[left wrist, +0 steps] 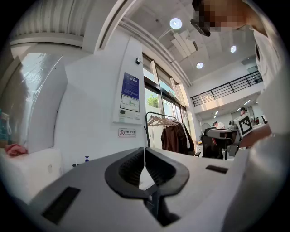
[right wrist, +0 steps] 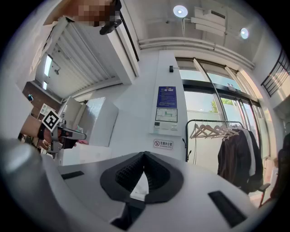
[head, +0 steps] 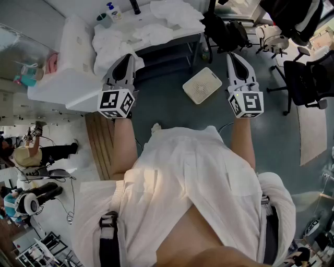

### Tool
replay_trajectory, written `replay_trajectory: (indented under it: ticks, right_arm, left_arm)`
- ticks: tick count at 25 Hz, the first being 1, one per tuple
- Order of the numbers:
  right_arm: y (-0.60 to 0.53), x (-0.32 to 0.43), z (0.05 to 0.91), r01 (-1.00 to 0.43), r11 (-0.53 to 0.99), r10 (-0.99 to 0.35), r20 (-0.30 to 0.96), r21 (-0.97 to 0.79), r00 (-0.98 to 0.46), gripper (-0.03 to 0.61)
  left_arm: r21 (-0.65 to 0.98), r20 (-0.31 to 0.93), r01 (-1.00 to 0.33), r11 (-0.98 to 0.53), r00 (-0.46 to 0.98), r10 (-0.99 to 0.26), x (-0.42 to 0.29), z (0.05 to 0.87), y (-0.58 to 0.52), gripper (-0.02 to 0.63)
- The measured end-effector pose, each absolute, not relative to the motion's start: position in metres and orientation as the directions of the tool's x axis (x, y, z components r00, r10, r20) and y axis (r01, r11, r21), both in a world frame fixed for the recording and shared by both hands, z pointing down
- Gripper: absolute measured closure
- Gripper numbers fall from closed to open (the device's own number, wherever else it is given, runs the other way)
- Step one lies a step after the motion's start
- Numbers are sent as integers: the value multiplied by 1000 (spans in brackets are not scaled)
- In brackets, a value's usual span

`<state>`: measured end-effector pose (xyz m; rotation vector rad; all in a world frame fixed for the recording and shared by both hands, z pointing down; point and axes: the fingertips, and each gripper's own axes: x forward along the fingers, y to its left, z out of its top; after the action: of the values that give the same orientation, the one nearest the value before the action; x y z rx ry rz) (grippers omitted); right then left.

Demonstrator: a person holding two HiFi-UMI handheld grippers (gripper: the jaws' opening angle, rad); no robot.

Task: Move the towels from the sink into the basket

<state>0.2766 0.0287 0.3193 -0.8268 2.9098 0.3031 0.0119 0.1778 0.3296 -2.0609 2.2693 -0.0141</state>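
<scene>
Several white towels [head: 122, 39] lie heaped on the counter [head: 68, 78] at the far side, with more white cloth [head: 175, 18] to their right; I cannot make out the sink itself. A white perforated basket [head: 202, 85] sits on the grey floor between my two grippers. My left gripper [head: 128, 57] hovers level just short of the towel heap, jaws together and empty. My right gripper [head: 233, 55] is held to the right of the basket, also shut on nothing. In the left gripper view the left gripper [left wrist: 145, 150] has its tips touching, and in the right gripper view the right gripper [right wrist: 144, 155] does too.
Black office chairs [head: 308, 78] stand at the right. A bottle [head: 112, 10] and a green cup [head: 103, 19] stand behind the towels. A clothes rack with hangers and a dark coat [right wrist: 226, 136] stands ahead by the windows. People [head: 31, 151] are at the far left.
</scene>
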Motion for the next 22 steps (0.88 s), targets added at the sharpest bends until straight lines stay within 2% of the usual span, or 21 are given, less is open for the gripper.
replay_trajectory:
  ticks: [22]
  right_arm:
    - [18,278,336,-515,846,-505,-101,136,-857,549]
  left_arm:
    - [-70,-27,-995,77,-76,-997,17,333,173,597]
